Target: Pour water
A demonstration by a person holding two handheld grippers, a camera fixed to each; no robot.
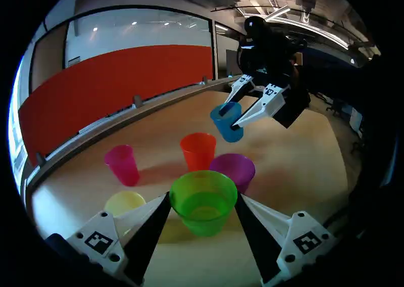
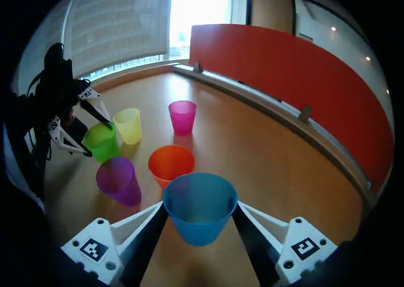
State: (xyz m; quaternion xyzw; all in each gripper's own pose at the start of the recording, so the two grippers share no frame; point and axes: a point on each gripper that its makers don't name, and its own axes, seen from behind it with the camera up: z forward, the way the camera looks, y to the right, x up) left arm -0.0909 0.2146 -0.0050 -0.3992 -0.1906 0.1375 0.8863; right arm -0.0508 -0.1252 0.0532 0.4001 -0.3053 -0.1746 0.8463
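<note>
My left gripper (image 1: 202, 199) is shut on a green cup (image 1: 203, 208), which stays upright near the table's near edge. Farther off, my right gripper (image 1: 228, 119) is shut on a blue cup (image 1: 226, 123) and holds it slightly tilted above the wooden table (image 1: 303, 155). In the right gripper view the blue cup (image 2: 200, 211) sits upright between the fingers of the right gripper (image 2: 199, 204). At far left there, the left gripper (image 2: 100, 138) clamps the green cup (image 2: 102, 143). Whether either cup holds water I cannot tell.
Standing loose on the table are an orange cup (image 1: 198, 150), a purple cup (image 1: 233, 170), a pink cup (image 1: 122, 164) and a yellow cup (image 1: 124, 202). A raised rail (image 1: 136, 110) and a red panel (image 1: 116, 80) border the table's far side.
</note>
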